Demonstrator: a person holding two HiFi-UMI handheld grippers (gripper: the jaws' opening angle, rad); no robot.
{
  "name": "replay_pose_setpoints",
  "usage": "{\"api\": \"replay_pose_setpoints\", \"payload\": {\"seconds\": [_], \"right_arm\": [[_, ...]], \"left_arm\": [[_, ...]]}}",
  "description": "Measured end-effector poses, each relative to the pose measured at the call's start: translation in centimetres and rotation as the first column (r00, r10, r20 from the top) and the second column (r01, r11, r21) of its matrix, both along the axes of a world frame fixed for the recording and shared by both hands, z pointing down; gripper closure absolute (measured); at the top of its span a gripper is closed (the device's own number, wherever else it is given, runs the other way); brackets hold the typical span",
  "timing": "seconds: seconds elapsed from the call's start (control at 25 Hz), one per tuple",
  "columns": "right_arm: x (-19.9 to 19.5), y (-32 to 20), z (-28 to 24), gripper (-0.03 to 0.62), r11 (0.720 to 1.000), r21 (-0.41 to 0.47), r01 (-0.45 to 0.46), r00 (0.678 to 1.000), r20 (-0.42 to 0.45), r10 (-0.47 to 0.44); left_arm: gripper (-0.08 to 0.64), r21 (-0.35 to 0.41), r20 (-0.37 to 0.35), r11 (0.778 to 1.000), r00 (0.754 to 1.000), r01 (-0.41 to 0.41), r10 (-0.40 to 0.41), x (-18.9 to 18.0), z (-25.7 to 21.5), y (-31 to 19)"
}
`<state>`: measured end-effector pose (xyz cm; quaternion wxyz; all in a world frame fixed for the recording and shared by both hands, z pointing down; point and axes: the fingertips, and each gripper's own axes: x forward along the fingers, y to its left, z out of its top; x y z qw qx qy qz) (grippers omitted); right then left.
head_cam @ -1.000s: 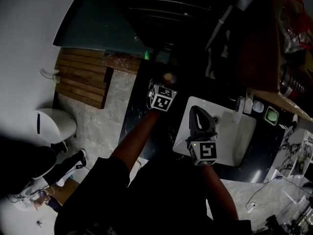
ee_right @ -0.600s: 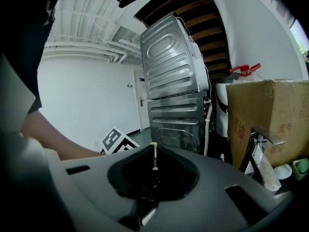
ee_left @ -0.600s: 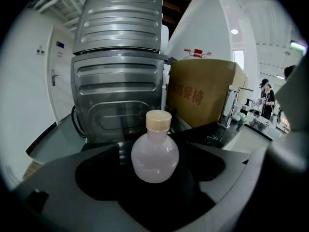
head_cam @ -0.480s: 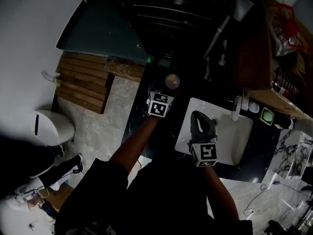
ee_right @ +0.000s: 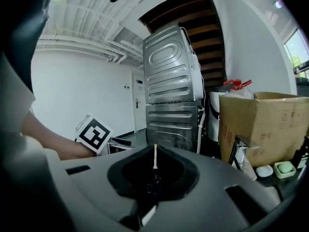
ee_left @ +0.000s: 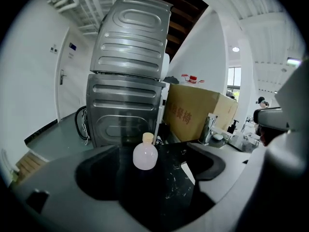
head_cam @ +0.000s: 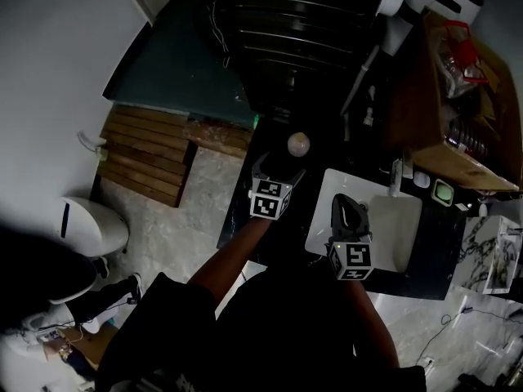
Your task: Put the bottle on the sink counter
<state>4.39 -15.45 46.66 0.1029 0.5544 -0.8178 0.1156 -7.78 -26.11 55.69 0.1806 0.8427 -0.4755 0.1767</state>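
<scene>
bottle [ee_left: 145, 156]: upright on dark bench [ee_left: 161, 195] beside sink [head_cam: 384, 219], untouched | left gripper [head_cam: 276, 170]: jaws apart, empty, drawn back from bottle over the last second | right gripper [ee_right: 154, 164]: closed, empty | task: placement looks complete

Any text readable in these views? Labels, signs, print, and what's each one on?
"椅" (likely): second of two red characters on the cardboard box; the first is too blurred.
Fainter print on that box in the right gripper view: unreadable.
Wall signs beside the door: too small.
Bottle: no label visible.
</scene>
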Motion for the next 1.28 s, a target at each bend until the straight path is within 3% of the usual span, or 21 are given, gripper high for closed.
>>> {"api": "replay_pose_setpoints", "payload": {"seconds": [0.36, 0.52, 0.68, 0.84, 1.0, 1.12, 1.2, 1.28], "right_arm": [[0.2, 3.3, -1.1, 0.552, 0.995, 0.012, -0.095, 0.995, 0.007, 0.095], [-1.6, 4.1, -2.5, 0.552, 0.995, 0.036, -0.09, 0.996, 0.001, 0.09], [-3.5, 5.8, -3.1, 0.552, 0.997, 0.034, -0.068, 0.997, -0.019, 0.069], [-4.2, 8.4, -3.0, 0.552, 0.999, 0.007, -0.042, 0.999, -0.026, 0.042], [-4.5, 10.0, -2.5, 0.552, 1.0, 0.016, -0.006, 0.999, -0.044, 0.007], [-4.5, 11.3, -2.4, 0.552, 1.0, 0.016, -0.007, 0.999, -0.048, 0.008], [-3.8, 11.7, -3.0, 0.552, 0.999, 0.029, -0.017, 0.999, -0.039, 0.018], [-2.5, 12.3, -3.9, 0.552, 0.999, 0.047, -0.026, 0.999, -0.026, 0.027]], "left_arm": [[0.147, 0.1, -0.118, 0.994, 0.992, -0.042, 0.054, -0.5, -7.9, 7.5], [0.147, 0.184, -0.077, 0.98, 0.993, -0.075, 0.091, -0.8, -9.0, 10.6], [0.149, 0.154, -0.15, 0.985, 0.984, -0.075, 0.098, -1.4, -8.9, 13.2], [0.149, 0.119, -0.164, 0.989, 0.981, -0.086, 0.105, -1.0, -9.0, 15.6], [0.15, 0.172, -0.281, 0.982, 0.952, -0.078, 0.125, -0.3, -10.9, 17.3], [0.159, 0.178, -0.292, 0.98, 0.946, -0.087, 0.137, 0.4, -11.3, 18.8], [0.227, 0.199, -0.27, 0.975, 0.951, -0.097, 0.15, 1.2, -11.9, 19.8], [0.414, 0.233, -0.287, 0.965, 0.939, -0.124, 0.19, 2.9, -13.0, 21.2]]}}
